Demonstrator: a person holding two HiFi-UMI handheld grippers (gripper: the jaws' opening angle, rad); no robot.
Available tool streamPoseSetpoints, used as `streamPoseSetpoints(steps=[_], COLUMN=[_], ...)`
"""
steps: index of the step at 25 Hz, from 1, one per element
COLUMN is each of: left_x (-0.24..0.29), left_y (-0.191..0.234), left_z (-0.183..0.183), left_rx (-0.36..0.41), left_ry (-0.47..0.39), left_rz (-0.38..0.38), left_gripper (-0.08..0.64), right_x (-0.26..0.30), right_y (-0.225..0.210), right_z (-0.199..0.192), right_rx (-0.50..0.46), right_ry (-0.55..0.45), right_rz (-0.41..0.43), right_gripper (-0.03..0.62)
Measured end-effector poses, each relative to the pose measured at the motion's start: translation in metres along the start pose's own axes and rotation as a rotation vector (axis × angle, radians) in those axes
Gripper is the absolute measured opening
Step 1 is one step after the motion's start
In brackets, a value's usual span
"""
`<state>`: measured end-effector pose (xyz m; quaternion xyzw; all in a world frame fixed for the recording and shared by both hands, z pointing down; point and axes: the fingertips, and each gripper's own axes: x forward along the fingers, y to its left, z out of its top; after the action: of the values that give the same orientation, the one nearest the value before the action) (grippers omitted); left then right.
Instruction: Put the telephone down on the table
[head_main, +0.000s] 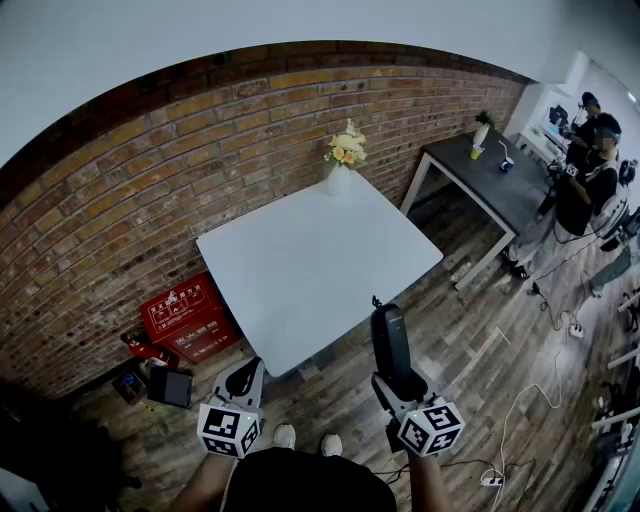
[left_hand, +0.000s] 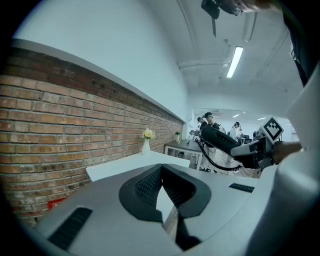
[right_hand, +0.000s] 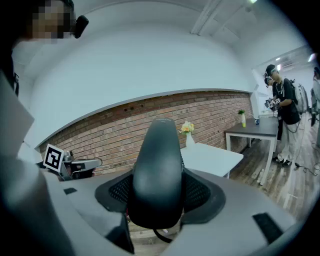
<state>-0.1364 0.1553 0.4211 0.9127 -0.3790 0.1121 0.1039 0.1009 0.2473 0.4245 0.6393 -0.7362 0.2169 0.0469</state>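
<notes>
The right gripper (head_main: 398, 388) has its fingers clamped on the telephone (head_main: 388, 340), held over the floor (head_main: 480, 345) just short of the white desk (head_main: 300, 260). The left gripper (head_main: 243, 382) is empty, its fingers together. Letting go early (the coiled cord (left_hand: 206, 154) dangles) would likely drop the telephone on the floor.

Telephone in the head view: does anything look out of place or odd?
Only the telephone itself: it is not on the white table but clamped in the right hand-held gripper, just short of the table. A red box and small clutter lie on the floor by the brick wall. Nothing looks spilled or broken.
</notes>
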Motion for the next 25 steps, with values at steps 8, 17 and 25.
streamPoseSetpoints(steps=[8,17,25], left_x=[0.007,0.015,0.019], left_y=[-0.004,0.016,0.035], left_z=[0.001,0.007,0.004], left_rx=[-0.008,-0.018,-0.020], left_ry=[-0.008,-0.023,-0.017], left_rz=[-0.003,0.017,-0.012], left_gripper=[0.014,0.014,0.014], right_x=[0.001,0.010,0.019], right_y=[0.000,0.002,0.007], right_z=[0.004,0.011,0.018], right_rx=[-0.012,-0.016,0.005], right_ry=[-0.007,-0.012,-0.034], right_rz=[0.000,-0.014,-0.049], right_gripper=[0.279,0.279,0.279])
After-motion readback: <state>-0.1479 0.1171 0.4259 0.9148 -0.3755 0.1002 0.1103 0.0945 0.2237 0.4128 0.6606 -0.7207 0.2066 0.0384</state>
